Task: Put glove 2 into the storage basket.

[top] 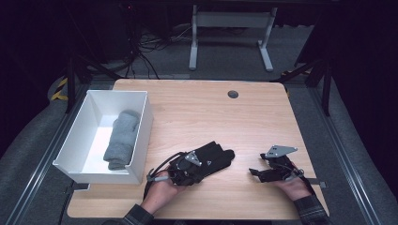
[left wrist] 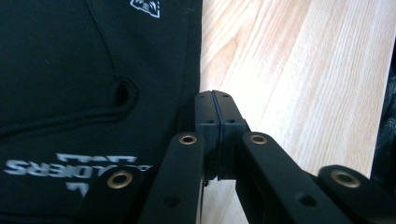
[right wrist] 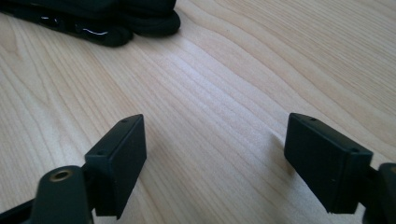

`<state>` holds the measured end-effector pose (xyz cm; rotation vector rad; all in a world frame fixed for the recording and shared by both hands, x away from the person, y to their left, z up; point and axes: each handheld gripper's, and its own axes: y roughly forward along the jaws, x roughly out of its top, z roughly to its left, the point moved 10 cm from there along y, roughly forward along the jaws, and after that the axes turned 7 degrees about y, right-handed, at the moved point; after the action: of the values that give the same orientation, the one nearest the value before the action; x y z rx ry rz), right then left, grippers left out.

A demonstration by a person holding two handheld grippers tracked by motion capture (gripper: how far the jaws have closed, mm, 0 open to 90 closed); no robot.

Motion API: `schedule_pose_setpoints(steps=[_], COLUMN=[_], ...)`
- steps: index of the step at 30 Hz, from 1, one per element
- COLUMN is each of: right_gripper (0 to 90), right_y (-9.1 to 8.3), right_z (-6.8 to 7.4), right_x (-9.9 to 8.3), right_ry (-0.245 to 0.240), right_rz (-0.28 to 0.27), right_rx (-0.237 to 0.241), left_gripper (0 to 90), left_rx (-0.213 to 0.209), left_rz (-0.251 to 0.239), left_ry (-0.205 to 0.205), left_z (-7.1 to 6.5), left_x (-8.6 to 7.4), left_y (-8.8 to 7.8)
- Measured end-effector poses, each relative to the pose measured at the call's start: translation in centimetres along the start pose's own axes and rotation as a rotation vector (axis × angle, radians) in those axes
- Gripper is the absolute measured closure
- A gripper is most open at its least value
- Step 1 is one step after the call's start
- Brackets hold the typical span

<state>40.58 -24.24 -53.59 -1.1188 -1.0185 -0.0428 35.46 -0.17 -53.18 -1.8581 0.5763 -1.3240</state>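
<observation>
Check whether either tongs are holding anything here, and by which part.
Nothing is held. The left tongs are shut on nothing, beside the black garment on the table. The right tongs are open over bare wood.

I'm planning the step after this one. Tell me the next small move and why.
Probably bring the right gripper in toward the black garment and close on its near edge. Its fingers are spread over bare table with nothing between them, the left gripper is shut beside the cloth, and a grey roll already lies in the white bin.
</observation>
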Motion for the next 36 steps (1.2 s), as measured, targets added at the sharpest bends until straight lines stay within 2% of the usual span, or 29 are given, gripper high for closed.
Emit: schedule_pose_setpoints(steps=[4, 6, 10, 11, 13, 14, 17, 20, 21, 24, 26, 28, 31, 33, 36], right_gripper=[16.8, 15.4, 14.4, 14.4, 14.4, 14.4, 14.4, 14.4, 14.4, 14.4, 14.4, 14.4, 14.4, 14.4, 14.3], right_y=[0.0, 0.1, 0.1, 0.1, 0.1, 0.1, 0.2, 0.2, 0.2, 0.2, 0.2, 0.2, 0.2, 0.2, 0.2], right_z=[-0.1, -0.1, -0.3, -0.3, -0.3, -0.3, -0.3, -0.3, -0.3, -0.3, -0.3, -0.3, -0.3, -0.3, -0.3], right_x=[-0.2, -0.2, -0.2, -0.2, -0.2, -0.2, -0.1, -0.1, -0.1, -0.1, -0.1, -0.1, -0.1, -0.1, -0.1], right_ry=[-0.013, -0.015, -0.019, -0.019, -0.02, -0.02, -0.019, -0.017, -0.017, -0.017, -0.017, -0.017, -0.017, -0.017, -0.017], right_rz=[-0.01, -0.019, -0.049, -0.05, -0.05, -0.05, -0.051, -0.051, -0.051, -0.051, -0.052, -0.051, -0.051, -0.052, -0.052], right_rx=[0.012, 0.016, 0.021, 0.022, 0.022, 0.022, 0.023, 0.023, 0.022, 0.022, 0.022, 0.023, 0.022, 0.022, 0.022], left_gripper=[89.3, 85.9, 67.0, 57.3, 47.0, 47.0, 28.8, 20.9, 18.9, 15.2, 14.2, 13.7, 13.2, 13.2, 13.5], left_rx=[0.005, 0.03, 0.075, 0.084, 0.097, 0.111, 0.127, 0.149, 0.149, 0.139, 0.118, 0.13, 0.134, 0.159, 0.155], left_rz=[-0.026, -0.051, -0.09, -0.093, -0.096, -0.104, -0.109, -0.105, -0.105, -0.082, -0.07, -0.05, -0.049, -0.029, -0.004], left_ry=[-0.016, -0.013, 0.004, 0.008, 0.017, 0.028, 0.053, 0.09, 0.09, 0.124, 0.134, 0.148, 0.159, 0.169, 0.175], left_z=[-0.3, -0.2, 0.6, 0.8, 1.1, 1.4, 2.2, 3.3, 3.3, 4.3, 4.6, 4.9, 5.1, 5.5, 5.6], left_x=[-0.4, -0.2, 1.0, 1.2, 1.5, 1.8, 2.5, 3.4, 3.4, 3.8, 3.6, 3.5, 3.5, 3.4, 3.1], left_y=[-0.8, -1.7, -3.0, -3.0, -3.1, -3.1, -3.0, -2.7, -2.7, -1.9, -1.1, -0.6, -0.3, 0.0, 0.5])
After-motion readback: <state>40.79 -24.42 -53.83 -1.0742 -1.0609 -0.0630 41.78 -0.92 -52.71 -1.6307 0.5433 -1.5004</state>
